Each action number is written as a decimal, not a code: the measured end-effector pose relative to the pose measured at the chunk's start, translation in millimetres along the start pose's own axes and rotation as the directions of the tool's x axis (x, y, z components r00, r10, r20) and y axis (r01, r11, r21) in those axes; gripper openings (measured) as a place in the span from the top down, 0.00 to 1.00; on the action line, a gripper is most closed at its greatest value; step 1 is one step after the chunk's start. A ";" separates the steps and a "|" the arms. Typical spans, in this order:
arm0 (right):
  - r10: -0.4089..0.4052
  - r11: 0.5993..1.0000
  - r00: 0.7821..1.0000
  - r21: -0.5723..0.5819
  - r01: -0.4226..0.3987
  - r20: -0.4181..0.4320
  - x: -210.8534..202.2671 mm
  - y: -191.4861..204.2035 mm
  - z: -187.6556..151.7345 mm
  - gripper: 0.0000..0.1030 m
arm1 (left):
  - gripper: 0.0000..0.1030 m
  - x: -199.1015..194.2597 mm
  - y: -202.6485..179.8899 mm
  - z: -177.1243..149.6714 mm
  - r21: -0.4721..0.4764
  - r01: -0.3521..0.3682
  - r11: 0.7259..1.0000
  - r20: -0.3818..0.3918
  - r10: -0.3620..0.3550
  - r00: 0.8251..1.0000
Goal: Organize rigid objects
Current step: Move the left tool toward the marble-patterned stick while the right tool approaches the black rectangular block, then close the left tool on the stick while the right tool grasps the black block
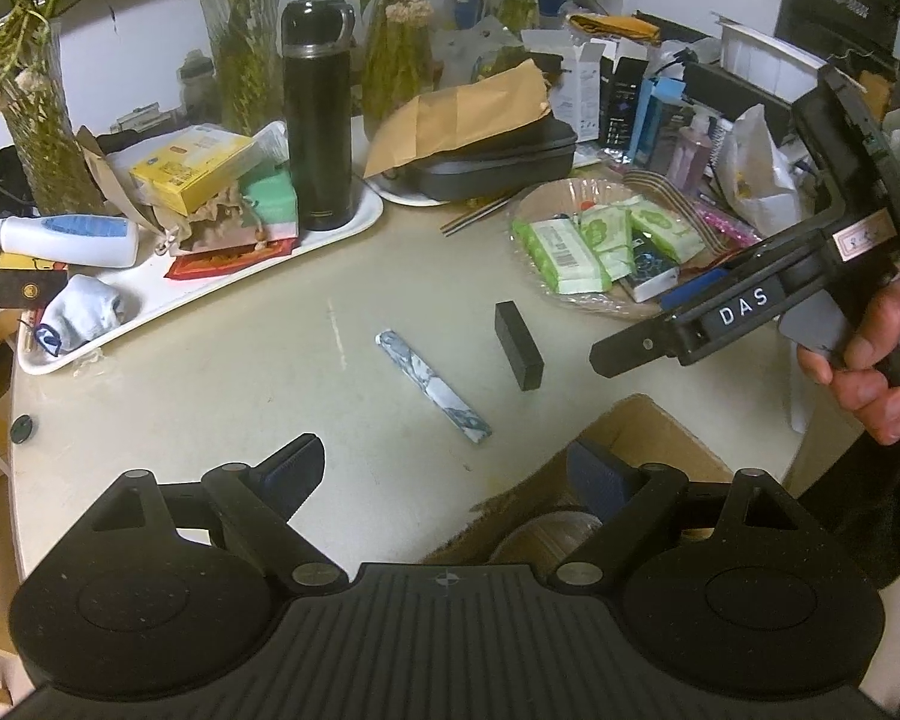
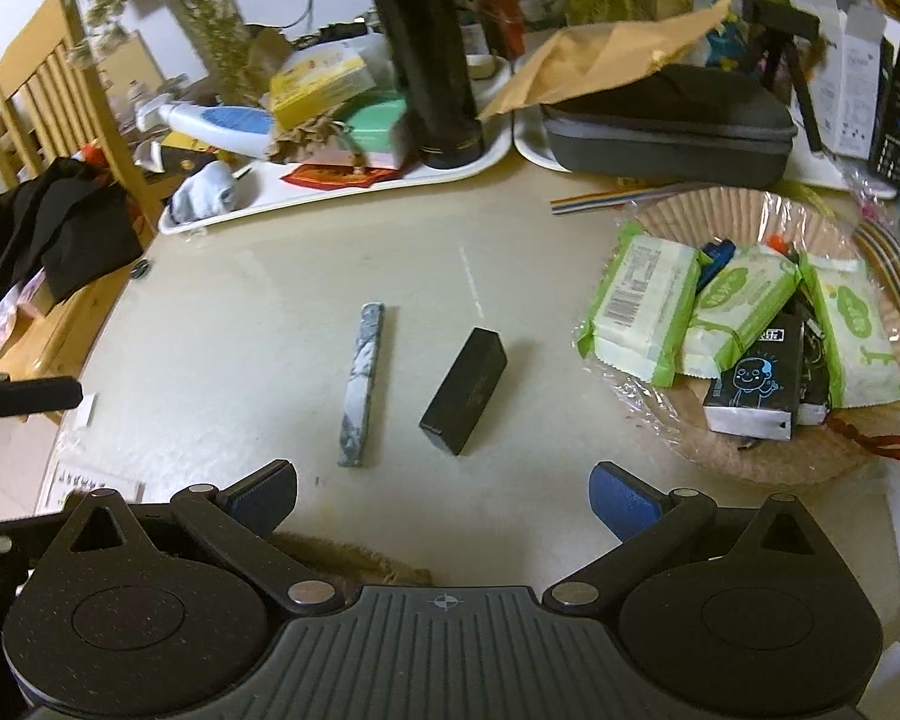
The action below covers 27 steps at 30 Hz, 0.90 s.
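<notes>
On the bare tabletop (image 2: 222,324) ahead of both wide-open, empty grippers, the marbled bar (image 2: 363,381) and black block (image 2: 465,399) lie side by side but apart, so each gripper (image 2: 444,495) should probably straddle one piece across its narrow width before closing.

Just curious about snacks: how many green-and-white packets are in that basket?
3, side by side in the basket: left packet, middle packet, right packet. More may hide beneath.

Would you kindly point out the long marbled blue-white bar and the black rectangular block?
marbled blue-white bar (image 2: 363,384), right wrist view, middle of its top face.
black rectangular block (image 2: 465,389), right wrist view, centre of its top face.
</notes>
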State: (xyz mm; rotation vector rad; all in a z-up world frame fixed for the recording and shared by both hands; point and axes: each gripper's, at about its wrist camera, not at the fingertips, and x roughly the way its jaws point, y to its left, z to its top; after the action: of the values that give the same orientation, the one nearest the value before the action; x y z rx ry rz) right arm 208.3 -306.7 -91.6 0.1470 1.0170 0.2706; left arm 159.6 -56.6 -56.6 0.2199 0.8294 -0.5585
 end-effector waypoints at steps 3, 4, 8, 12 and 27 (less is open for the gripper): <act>0.004 1.000 1.000 0.017 -0.004 -0.010 6.7 -2.8 4.6 0.00 | 0.14 8.8 2.1 2.9 0.003 0.004 1.000 -0.009 -0.004 1.000; 0.006 1.000 1.000 0.020 -0.006 -0.012 9.2 -3.2 6.8 0.00 | 0.14 12.0 3.2 4.2 0.003 0.006 1.000 -0.012 -0.006 1.000; 0.004 1.000 1.000 0.017 -0.004 -0.020 17.6 -3.5 13.5 0.00 | 0.14 24.9 7.6 8.7 -0.003 0.015 1.000 -0.026 -0.015 1.000; 0.002 1.000 1.000 0.006 -0.002 -0.026 24.8 -2.8 19.4 0.00 | 0.14 39.0 13.7 13.2 -0.012 0.024 1.000 -0.042 -0.024 0.999; -0.039 0.995 0.998 -0.089 0.035 -0.045 56.5 3.7 36.5 0.18 | 0.15 91.4 46.3 35.7 -0.158 -0.012 0.987 -0.123 -0.007 0.992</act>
State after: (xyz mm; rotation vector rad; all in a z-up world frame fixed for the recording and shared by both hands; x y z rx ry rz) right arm 267.0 -286.6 -118.0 0.0413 1.0516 0.2857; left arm 257.3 -67.0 -102.6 0.1106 0.9891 -0.4776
